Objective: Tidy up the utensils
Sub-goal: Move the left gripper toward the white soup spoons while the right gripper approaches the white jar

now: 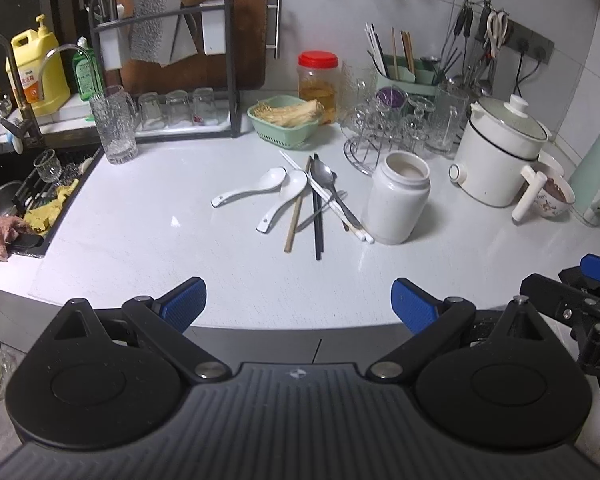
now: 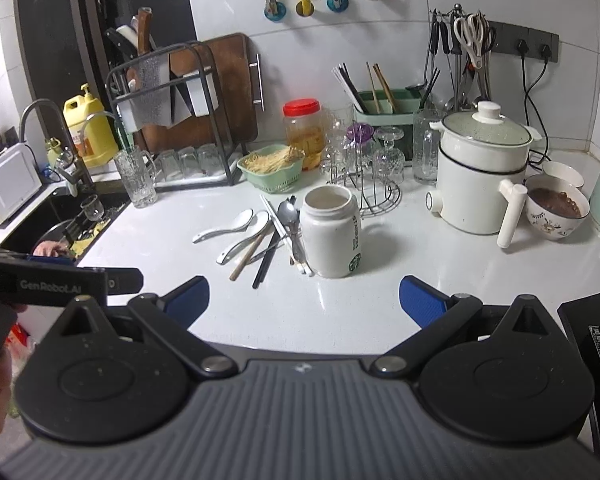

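Note:
A heap of utensils lies mid-counter: two white ceramic spoons (image 1: 256, 188) (image 2: 236, 226), a metal spoon (image 1: 323, 172) (image 2: 287, 213), black chopsticks (image 1: 317, 224), white chopsticks (image 1: 340, 208) and a wooden chopstick (image 1: 294, 220). A white mug (image 1: 398, 198) (image 2: 332, 232) stands upright, empty, just right of the heap. My left gripper (image 1: 300, 300) is open near the counter's front edge, well short of the heap. My right gripper (image 2: 304, 300) is open too, in front of the mug, holding nothing.
A green utensil caddy (image 1: 404, 74) (image 2: 384, 104) with chopsticks stands at the back wall. A glass rack (image 1: 380, 136), white pot (image 1: 496, 148) (image 2: 480, 176), bowl (image 2: 556, 210), green basket (image 1: 284, 120), red-lidded jar (image 1: 318, 80) and tall glass (image 1: 114, 124) ring the counter. A sink (image 1: 16, 200) lies left.

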Demonstrator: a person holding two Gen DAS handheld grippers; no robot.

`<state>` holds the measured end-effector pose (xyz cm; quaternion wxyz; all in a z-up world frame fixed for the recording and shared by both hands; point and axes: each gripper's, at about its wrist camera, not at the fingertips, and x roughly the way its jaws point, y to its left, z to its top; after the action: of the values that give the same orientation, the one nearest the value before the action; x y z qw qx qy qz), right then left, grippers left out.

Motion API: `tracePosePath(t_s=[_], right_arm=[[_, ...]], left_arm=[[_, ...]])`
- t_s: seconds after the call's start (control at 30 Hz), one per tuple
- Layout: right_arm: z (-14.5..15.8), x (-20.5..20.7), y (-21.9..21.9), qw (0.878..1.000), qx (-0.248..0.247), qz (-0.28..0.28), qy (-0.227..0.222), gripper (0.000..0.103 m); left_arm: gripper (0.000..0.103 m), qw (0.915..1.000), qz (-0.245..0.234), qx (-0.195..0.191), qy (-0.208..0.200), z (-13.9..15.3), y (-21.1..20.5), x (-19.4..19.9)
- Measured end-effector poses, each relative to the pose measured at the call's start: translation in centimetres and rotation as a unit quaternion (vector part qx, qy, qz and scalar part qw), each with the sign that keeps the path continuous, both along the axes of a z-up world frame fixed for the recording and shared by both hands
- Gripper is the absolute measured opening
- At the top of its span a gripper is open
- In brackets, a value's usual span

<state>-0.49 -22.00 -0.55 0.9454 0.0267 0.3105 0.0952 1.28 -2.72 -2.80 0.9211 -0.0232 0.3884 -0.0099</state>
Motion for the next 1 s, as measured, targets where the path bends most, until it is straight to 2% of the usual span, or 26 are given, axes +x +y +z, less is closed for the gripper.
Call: tracePosePath(t_s=[0.67,0.9,1.0], right_arm=[[-1.2,2.5,1.3,1.000,0.008,-0.027,0.014,0.103],[-1.7,4.7,2.3,0.999,0.025,-0.044,0.019,0.103],[-2.0,5.8,2.9,0.998,0.020,-0.057,0.019,0.100]], left_arm=[[0.100,0.9994,-0.031,-0.011,0.012,-1.1,2.0,4.8],[0.100,0.9984,-0.053,-0.004,0.015,-1.2,3.2,8.4],[0.100,0.9977,-0.065,0.001,0.016,-1.4,3.7,10.2]])
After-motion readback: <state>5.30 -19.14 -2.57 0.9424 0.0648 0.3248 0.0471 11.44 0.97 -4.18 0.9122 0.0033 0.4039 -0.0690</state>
